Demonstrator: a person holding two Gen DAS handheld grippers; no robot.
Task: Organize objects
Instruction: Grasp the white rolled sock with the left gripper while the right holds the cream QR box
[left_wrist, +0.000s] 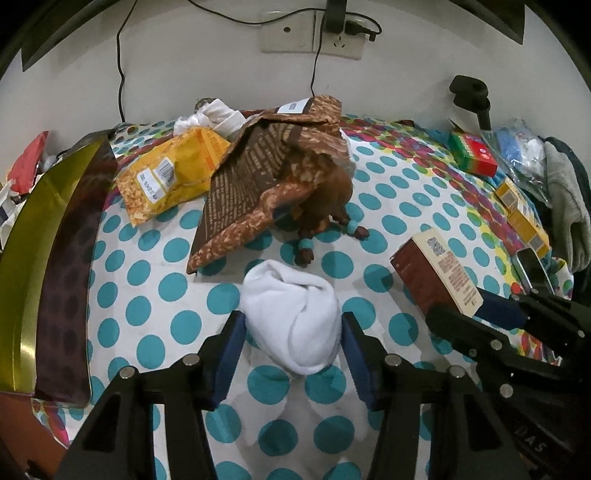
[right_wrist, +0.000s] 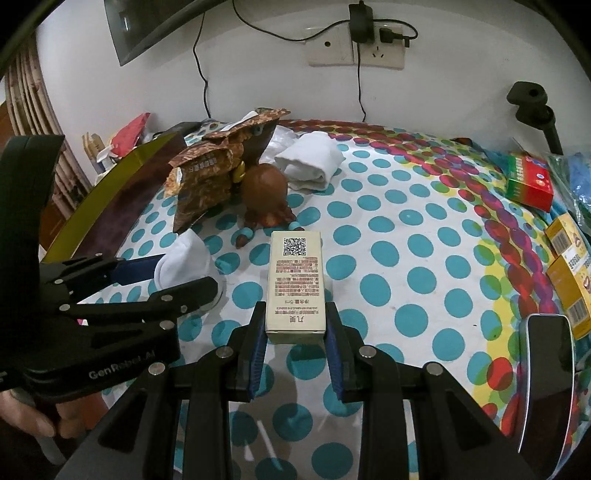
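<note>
The small printed box (right_wrist: 295, 284) sits clamped between the pads of the right hand-held gripper (right_wrist: 295, 341), above the polka-dot surface (right_wrist: 424, 258). Beside it, the left hand-held gripper (left_wrist: 293, 332) stands open around a rolled white sock (left_wrist: 295, 314), pads apart from it.

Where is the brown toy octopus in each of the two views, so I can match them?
Left wrist view: the octopus is at centre, half under the brown snack bag, beyond the white sock.
Right wrist view: it is left of centre, beyond the box, right of the bag.
Shared landmark: the wall socket.
</note>
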